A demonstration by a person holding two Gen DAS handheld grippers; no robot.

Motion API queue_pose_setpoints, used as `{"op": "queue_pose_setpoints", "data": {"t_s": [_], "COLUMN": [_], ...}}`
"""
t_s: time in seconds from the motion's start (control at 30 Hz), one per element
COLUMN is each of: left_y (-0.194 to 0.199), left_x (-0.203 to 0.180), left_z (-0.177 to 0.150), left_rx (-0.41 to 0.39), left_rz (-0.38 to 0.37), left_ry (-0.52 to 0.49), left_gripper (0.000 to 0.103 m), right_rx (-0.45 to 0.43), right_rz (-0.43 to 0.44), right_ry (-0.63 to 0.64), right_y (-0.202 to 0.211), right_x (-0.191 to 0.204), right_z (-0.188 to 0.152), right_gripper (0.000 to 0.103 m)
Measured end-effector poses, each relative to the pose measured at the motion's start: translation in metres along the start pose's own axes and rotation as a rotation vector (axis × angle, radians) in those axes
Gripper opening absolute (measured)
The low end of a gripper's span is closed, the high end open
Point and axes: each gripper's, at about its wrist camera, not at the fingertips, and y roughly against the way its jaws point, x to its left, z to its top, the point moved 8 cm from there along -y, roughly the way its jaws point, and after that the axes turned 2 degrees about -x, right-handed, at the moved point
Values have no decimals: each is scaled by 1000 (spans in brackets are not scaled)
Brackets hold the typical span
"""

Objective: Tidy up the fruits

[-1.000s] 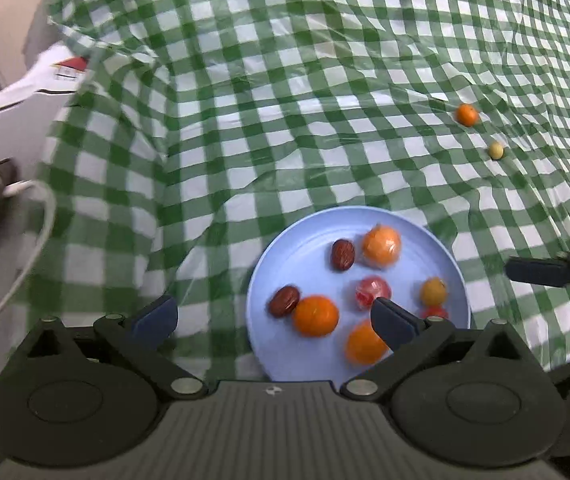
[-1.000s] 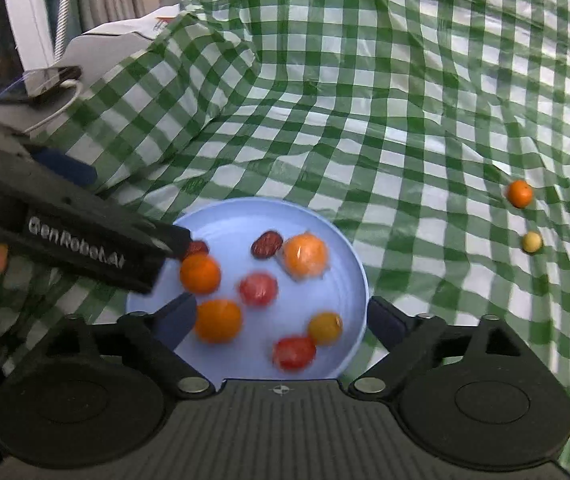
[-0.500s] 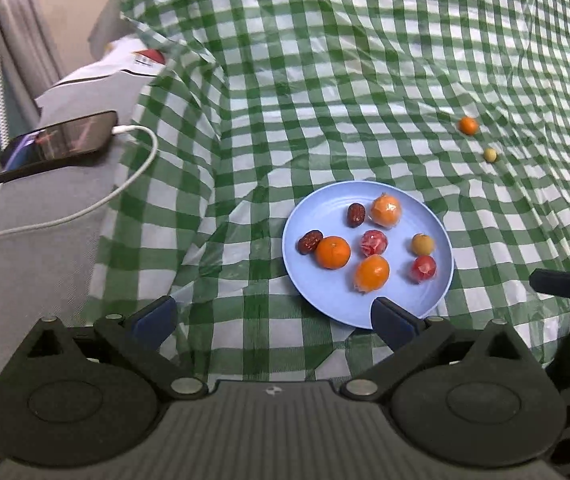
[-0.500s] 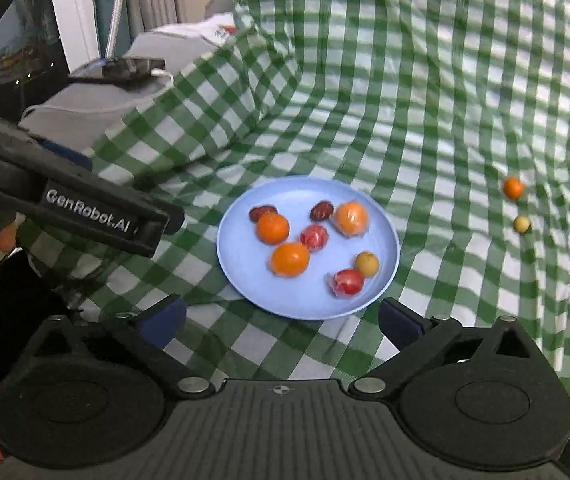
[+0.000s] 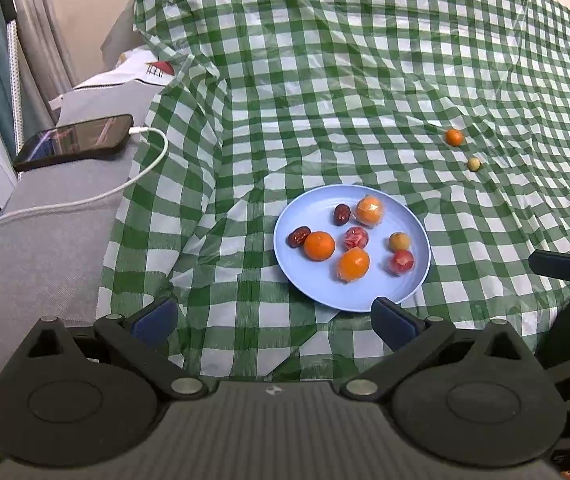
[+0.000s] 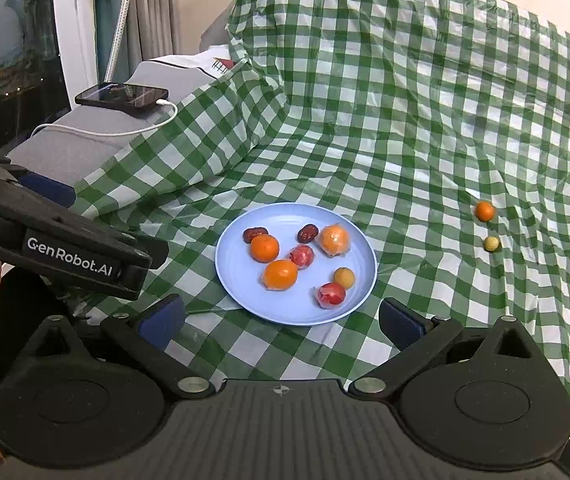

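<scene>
A light blue plate (image 5: 413, 288) (image 6: 241, 292) lies on the green checked cloth and holds several fruits: oranges, red wrapped fruits, two dark dates and a small yellow fruit. A small orange fruit (image 5: 453, 137) (image 6: 484, 211) and a small yellow-green fruit (image 5: 474, 164) (image 6: 491, 243) lie loose on the cloth, far right of the plate. My left gripper (image 5: 273, 316) is open and empty, near the plate's front edge. My right gripper (image 6: 281, 320) is open and empty, just in front of the plate. The left gripper's body (image 6: 65, 248) shows at the left of the right wrist view.
A phone (image 5: 75, 142) (image 6: 123, 95) on a white charging cable (image 5: 85, 200) lies on a grey surface left of the cloth. The cloth (image 5: 325, 80) is wrinkled and rises toward the back. Curtains and a window stand at far left.
Both grippers have pulled back and up from the plate, so it looks smaller and farther. The phone and cable have come into view. The fruits have not moved.
</scene>
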Motion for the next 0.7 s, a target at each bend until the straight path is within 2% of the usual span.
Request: {"op": "queue_pose_setpoints", "data": {"t_s": [0.7], "left_y": [4], "left_x": [2], "left_z": [0], "left_rx": [-8], "left_rz": [-3], "left_ry": [9], "left_gripper": [103], "right_rx": [-6], "right_rz": [-17], "right_ry": [-16], "right_y": [5], "right_x": [2], "right_z": [-1], "right_gripper": [102]}}
